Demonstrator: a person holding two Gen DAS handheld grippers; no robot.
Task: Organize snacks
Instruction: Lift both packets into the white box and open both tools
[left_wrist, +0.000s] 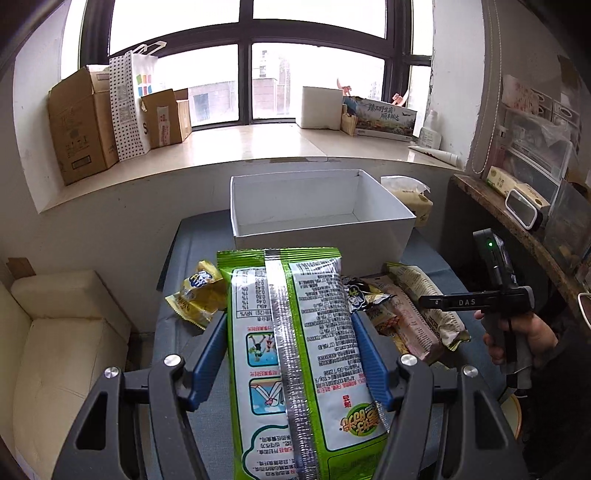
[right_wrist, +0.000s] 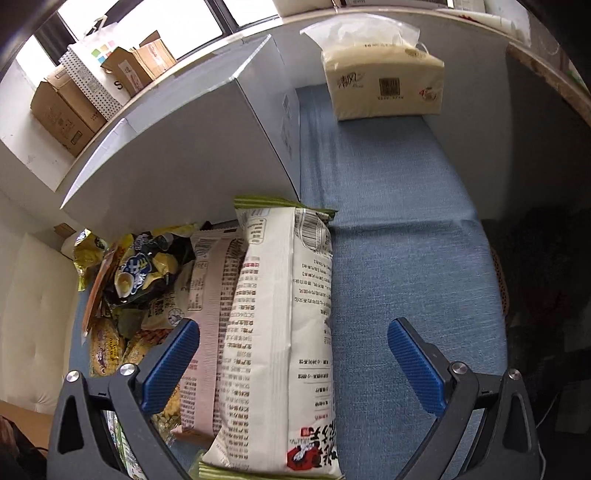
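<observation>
My left gripper (left_wrist: 290, 325) is shut on a long green and white snack pack (left_wrist: 295, 350), held above the blue table short of the open white box (left_wrist: 317, 236). The box looks empty inside. My right gripper (right_wrist: 293, 328) is open, low over a cream snack pack (right_wrist: 284, 332) that lies on the blue cloth between its fingers, nearer the left one. A pink pack (right_wrist: 207, 317) lies next to it on the left. In the left wrist view the right gripper (left_wrist: 476, 302) shows at the right over these packs.
Several small snack packs (right_wrist: 140, 273) lie piled left of the cream pack; a yellow one (left_wrist: 199, 295) shows in the left view. The white box wall (right_wrist: 184, 155) stands just behind them. A tissue pack (right_wrist: 384, 85) sits at the table's far end. A wooden shelf (left_wrist: 524, 236) is at the right.
</observation>
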